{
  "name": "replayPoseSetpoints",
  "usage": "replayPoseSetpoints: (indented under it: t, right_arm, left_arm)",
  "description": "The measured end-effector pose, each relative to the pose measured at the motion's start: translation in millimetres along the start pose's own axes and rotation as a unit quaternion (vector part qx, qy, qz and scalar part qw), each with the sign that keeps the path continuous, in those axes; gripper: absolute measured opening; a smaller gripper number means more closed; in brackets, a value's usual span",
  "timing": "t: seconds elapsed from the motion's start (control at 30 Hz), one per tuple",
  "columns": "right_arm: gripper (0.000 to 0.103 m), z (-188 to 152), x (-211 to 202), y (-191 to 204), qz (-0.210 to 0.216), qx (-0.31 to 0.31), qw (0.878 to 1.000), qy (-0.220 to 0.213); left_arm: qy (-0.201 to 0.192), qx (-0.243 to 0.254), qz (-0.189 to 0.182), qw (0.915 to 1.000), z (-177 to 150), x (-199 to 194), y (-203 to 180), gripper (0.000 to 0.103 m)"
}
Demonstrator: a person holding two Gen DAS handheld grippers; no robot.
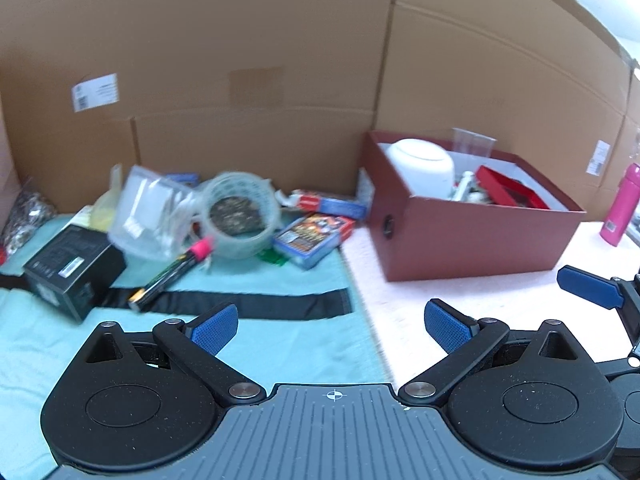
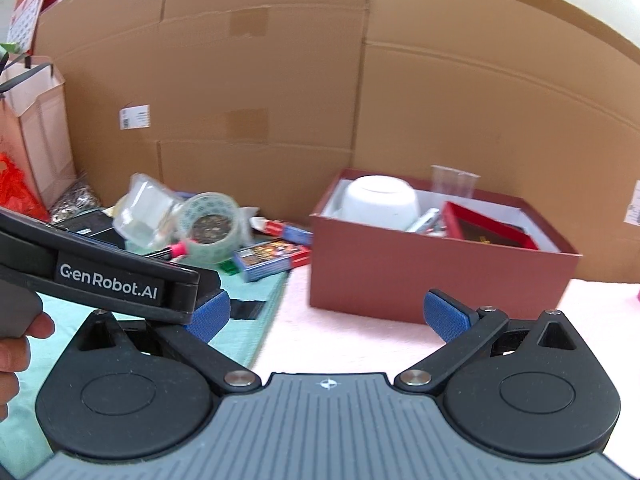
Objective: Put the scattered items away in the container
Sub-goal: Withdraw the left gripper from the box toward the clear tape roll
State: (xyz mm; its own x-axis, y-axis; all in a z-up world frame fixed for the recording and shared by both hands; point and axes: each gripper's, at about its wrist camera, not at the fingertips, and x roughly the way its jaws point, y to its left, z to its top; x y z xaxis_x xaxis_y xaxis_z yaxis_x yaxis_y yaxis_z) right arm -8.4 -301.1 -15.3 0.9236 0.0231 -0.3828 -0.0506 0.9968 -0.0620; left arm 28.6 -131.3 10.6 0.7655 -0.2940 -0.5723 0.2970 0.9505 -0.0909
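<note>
A dark red box (image 1: pixel 472 236) (image 2: pixel 420 276) stands on the pink mat and holds a white bowl (image 1: pixel 422 166) (image 2: pixel 380 198), a clear cup and a red tray. Scattered to its left lie a tape roll (image 1: pixel 240 216) (image 2: pixel 212 228), a card pack (image 1: pixel 314 234) (image 2: pixel 270 258), a pink-capped marker (image 1: pixel 172 274), a black box (image 1: pixel 74 266), a clear plastic bag (image 1: pixel 148 208) (image 2: pixel 146 212) and a toothpaste box (image 1: pixel 332 204). My left gripper (image 1: pixel 332 326) is open and empty, short of the items. My right gripper (image 2: pixel 328 316) is open and empty, facing the red box.
Cardboard walls (image 1: pixel 240 60) (image 2: pixel 280 80) close the back. A teal cloth (image 1: pixel 240 340) with a black strap covers the left side. A pink bottle (image 1: pixel 622 204) stands at far right. A paper bag (image 2: pixel 32 136) stands at far left. The left gripper's body (image 2: pixel 108 280) crosses the right view.
</note>
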Motion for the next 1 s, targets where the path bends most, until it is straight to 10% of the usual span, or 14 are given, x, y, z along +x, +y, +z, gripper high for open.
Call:
replayPoseSetpoints:
  t: [1.0]
  right_arm:
    - [0.103, 9.5, 71.9, 92.1, 0.044, -0.029, 0.998, 0.041]
  left_arm:
    - [0.021, -0.085, 0.019, 0.996, -4.1, 26.8, 125.9, 0.103]
